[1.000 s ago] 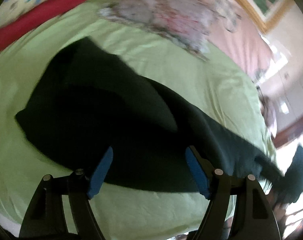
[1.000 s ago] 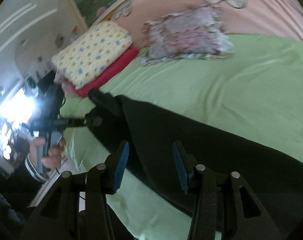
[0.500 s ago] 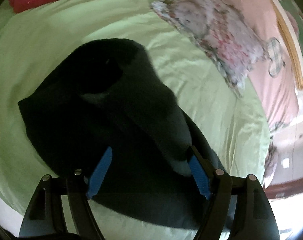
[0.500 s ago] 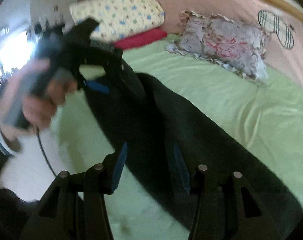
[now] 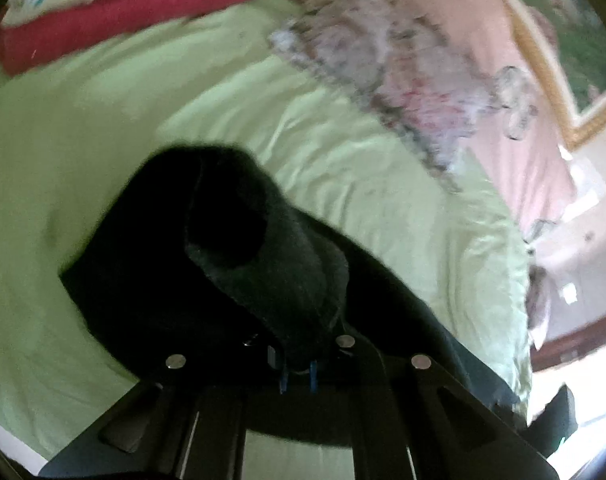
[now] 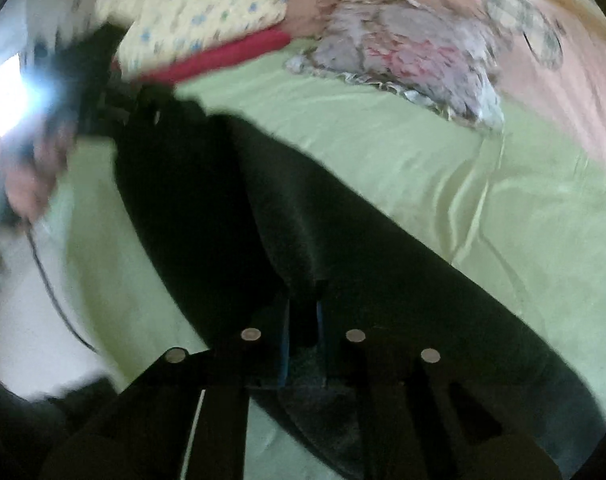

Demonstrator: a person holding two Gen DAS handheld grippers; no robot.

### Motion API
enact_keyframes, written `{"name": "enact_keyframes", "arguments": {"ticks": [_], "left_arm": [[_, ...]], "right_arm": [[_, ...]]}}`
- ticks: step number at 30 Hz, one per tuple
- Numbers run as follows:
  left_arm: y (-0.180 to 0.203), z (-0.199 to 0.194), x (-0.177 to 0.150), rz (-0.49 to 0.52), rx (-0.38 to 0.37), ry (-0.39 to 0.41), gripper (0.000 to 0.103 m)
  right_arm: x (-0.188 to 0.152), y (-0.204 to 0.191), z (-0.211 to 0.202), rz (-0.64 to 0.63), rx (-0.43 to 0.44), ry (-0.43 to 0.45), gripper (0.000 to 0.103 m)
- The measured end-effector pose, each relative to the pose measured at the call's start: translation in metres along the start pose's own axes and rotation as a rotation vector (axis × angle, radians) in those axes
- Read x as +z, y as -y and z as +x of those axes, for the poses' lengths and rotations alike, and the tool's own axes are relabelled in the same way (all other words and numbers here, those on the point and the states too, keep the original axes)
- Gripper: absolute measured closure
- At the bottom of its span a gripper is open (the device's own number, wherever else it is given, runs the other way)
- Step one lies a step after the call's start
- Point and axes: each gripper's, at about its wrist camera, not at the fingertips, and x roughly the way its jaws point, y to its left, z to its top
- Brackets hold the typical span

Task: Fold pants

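Dark pants [image 5: 207,276] lie stretched across a light green bed sheet [image 5: 343,152]. My left gripper [image 5: 297,376] is shut on a raised fold of the pants, which drapes up over the fingers. In the right wrist view the pants [image 6: 343,248] run diagonally from upper left to lower right. My right gripper [image 6: 303,340] is shut on the pants edge, with cloth pinched between the blue pads. The left gripper [image 6: 99,92] shows blurred at the far left, in a hand.
A yellow patterned pillow [image 6: 199,12] lies on a red one [image 6: 223,60] at the head of the bed. A frilly floral cushion [image 6: 407,60] lies beside them. A pink headboard [image 5: 483,80] stands behind. The bed's edge [image 6: 31,312] lies at left.
Both grippers were open above the pants and have closed on the cloth. The left one now lifts a fold of fabric. Both views have swung.
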Motion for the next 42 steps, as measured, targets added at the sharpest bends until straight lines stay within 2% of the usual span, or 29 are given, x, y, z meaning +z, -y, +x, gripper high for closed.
{"name": "enact_keyframes", "arguments": {"ticks": [4, 7, 9, 16, 18, 20, 22, 24, 26, 28, 30, 31, 34, 36, 38, 42], "left_arm": [[-0.014, -0.028, 0.007, 0.066, -0.095, -0.013, 0.098], [-0.033, -0.036, 0.006, 0.097, -0.149, -0.043, 0.098], [-0.042, -0.03, 0.001, 0.129, -0.143, -0.058, 0.098], [-0.071, -0.008, -0.007, 0.148, -0.149, -0.063, 0.097], [-0.08, -0.004, -0.01, 0.135, -0.149, -0.076, 0.091], [-0.086, -0.004, -0.014, 0.125, -0.115, -0.072, 0.084], [-0.092, -0.008, -0.019, 0.123, -0.09, -0.059, 0.084], [-0.098, -0.015, -0.021, 0.102, -0.09, -0.041, 0.083], [-0.101, -0.022, -0.023, 0.088, -0.079, -0.021, 0.083], [-0.1, -0.029, -0.024, 0.078, -0.047, 0.007, 0.083], [-0.096, -0.037, -0.025, 0.083, 0.013, 0.043, 0.071], [-0.094, -0.042, -0.025, 0.085, 0.026, 0.058, 0.071], [-0.091, -0.055, -0.025, 0.077, 0.012, 0.091, 0.063], [-0.09, -0.061, -0.024, 0.071, 0.013, 0.103, 0.046], [-0.088, -0.065, -0.022, 0.065, 0.032, 0.118, 0.044], [-0.09, -0.063, -0.022, 0.038, 0.037, 0.106, 0.044]], "right_arm": [[0.011, 0.034, -0.02, 0.169, 0.172, 0.031, 0.092], [0.013, 0.042, -0.025, 0.206, 0.257, 0.029, 0.092], [0.012, 0.037, -0.02, 0.199, 0.275, 0.001, 0.092], [-0.005, 0.005, 0.013, 0.141, 0.249, -0.108, 0.092], [-0.009, 0.003, 0.019, 0.157, 0.248, -0.121, 0.091], [-0.011, 0.003, 0.023, 0.166, 0.249, -0.13, 0.086], [-0.013, 0.001, 0.024, 0.171, 0.243, -0.134, 0.083], [-0.015, -0.001, 0.022, 0.165, 0.233, -0.132, 0.074], [-0.016, -0.002, 0.021, 0.161, 0.232, -0.134, 0.073], [-0.016, -0.001, 0.018, 0.171, 0.234, -0.128, 0.073], [-0.016, 0.002, 0.011, 0.191, 0.239, -0.11, 0.073], [-0.017, 0.003, 0.007, 0.199, 0.243, -0.096, 0.073], [-0.019, 0.01, -0.009, 0.235, 0.241, -0.041, 0.073], [-0.022, 0.019, -0.02, 0.269, 0.233, -0.008, 0.072], [-0.024, 0.025, -0.026, 0.295, 0.222, 0.009, 0.067], [-0.031, 0.037, -0.035, 0.342, 0.215, 0.037, 0.067]]}}
